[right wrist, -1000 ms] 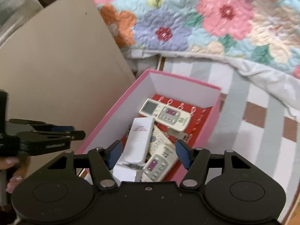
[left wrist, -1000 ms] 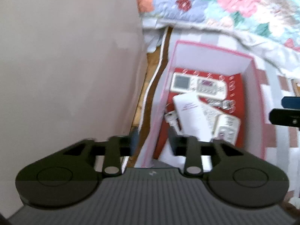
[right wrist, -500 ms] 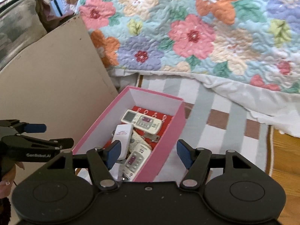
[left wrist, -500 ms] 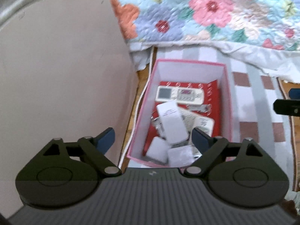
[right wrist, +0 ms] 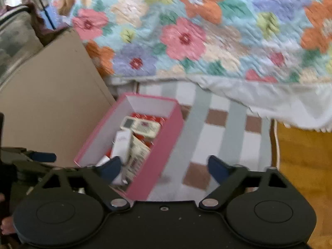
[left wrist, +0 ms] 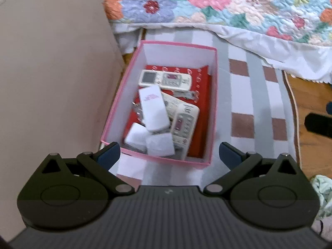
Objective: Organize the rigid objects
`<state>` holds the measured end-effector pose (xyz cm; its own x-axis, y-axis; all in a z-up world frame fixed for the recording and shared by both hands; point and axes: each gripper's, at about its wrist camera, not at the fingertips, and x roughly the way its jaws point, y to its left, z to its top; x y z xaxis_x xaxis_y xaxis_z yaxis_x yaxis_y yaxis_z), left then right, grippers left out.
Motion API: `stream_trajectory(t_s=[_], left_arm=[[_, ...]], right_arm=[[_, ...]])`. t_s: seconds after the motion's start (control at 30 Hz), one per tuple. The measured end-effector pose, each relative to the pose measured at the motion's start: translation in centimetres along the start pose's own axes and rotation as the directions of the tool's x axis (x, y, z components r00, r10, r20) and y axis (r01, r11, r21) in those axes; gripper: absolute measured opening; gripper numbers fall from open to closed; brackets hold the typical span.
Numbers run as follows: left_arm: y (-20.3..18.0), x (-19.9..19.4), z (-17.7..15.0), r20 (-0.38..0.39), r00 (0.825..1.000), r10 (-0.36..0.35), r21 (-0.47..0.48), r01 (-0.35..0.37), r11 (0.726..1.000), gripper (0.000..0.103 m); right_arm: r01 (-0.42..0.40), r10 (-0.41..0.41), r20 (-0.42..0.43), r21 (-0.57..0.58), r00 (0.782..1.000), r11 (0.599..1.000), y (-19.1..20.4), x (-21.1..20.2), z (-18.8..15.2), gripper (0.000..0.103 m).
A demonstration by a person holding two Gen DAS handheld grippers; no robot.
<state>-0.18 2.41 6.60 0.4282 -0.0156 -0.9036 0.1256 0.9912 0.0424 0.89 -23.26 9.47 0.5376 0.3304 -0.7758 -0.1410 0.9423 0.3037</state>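
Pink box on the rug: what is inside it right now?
Inside the pink box, on a red liner: a remote at the far end, a white rectangular device lying over two more remotes, and two white blocks nearest. Whatever lies beneath the pile is covered.

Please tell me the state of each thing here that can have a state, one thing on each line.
Pink box: open, no lid, holding several items.
Remote with screen: lying flat at the far end.
White rectangular device: resting on top of other remotes.
Left gripper: jaws opening, nothing between them.
Right gripper: jaws opening, nothing held.
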Motion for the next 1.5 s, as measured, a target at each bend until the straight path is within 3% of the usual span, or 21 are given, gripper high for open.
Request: stream_trajectory(t_s=[0.1,0.17,0.5,0.67,0.93,1.2,1.5], left_arm=[[-0.5,0.3,-0.2,-0.004,1.000,0.001,0.023,-0.001,1.000,0.103],[-0.5,0.3,-0.3,0.000,1.000,-0.002,0.029,0.002,1.000,0.103],[-0.4,2.2,-1.0,-0.038,0.999,-0.007,0.040,0.009,0.999,0.103],[-0.4,2.5,-1.2,-0.049,0.999,-0.018,0.050,0.020,0.999,0.103],[-0.9,3.6,-1.8,-0.088,0.996,-0.031,0.072,0.037,0.997,0.103],[-1.7,4.0,-2.5,-0.100,0.995,-0.001,0.118,0.013,0.993,0.103],[-0.8,4.2,-2.6,-0.106,0.994,0.025,0.105,-0.014,0.994,0.103]], right_arm=[[0.113,-0.109,-0.045,0.079,0.993,0.990,-0.9,0.4,-0.2,0.097],[0.140,-0.136,-0.056,0.062,0.989,0.988,-1.1,0.7,-0.1,0.097],[0.017,-0.013,-0.093,0.035,0.996,0.999,0.0,1.0,-0.9,0.097],[0.050,-0.045,-0.118,0.037,0.992,0.998,-0.1,1.3,-2.4,0.097],[0.166,-0.164,-0.148,0.002,0.975,0.986,-0.7,2.1,-3.6,0.097],[0.196,-0.195,-0.176,-0.012,0.965,0.981,-0.3,2.4,-3.7,0.097],[0.230,-0.233,-0.174,-0.036,0.957,0.972,0.2,2.1,-3.7,0.097]])
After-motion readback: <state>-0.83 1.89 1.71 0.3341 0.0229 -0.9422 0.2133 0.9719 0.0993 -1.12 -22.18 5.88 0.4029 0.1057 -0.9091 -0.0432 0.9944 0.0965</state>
